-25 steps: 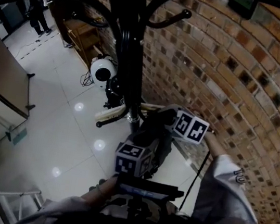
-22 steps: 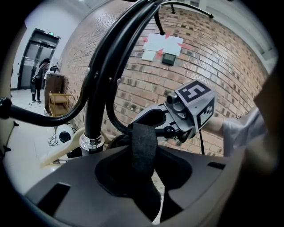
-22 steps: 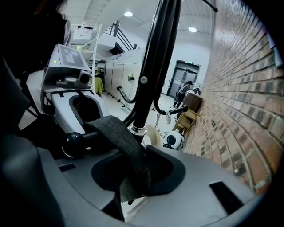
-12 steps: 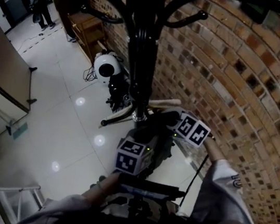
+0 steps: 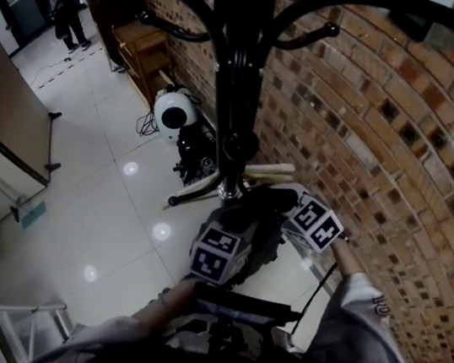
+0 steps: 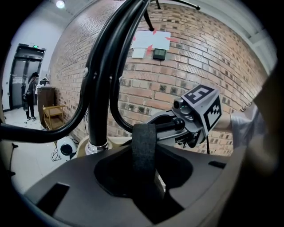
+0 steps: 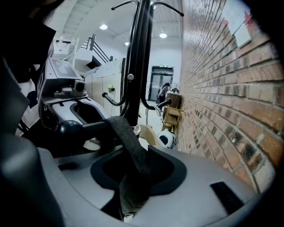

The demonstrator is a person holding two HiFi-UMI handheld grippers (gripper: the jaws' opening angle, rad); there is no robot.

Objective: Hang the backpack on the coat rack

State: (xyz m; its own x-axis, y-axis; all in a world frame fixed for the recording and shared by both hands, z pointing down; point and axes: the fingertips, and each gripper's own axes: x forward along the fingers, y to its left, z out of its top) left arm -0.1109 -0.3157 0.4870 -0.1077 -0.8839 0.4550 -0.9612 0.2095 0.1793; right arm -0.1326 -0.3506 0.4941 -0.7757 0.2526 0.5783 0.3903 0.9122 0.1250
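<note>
Left tongs [image 6: 144, 184], right tongs [image 7: 133, 186]: both newly spread astride one strap [image 6: 143, 146] over one peg [image 6: 179, 123].

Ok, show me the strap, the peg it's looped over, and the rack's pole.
strap [image 6: 144, 148]: left gripper view, on the flat of the band below the peg.
peg [image 7: 69, 130]: right gripper view, on its ball tip.
pole [image 5: 235, 92]: head view, on the middle of the shaft.
</note>
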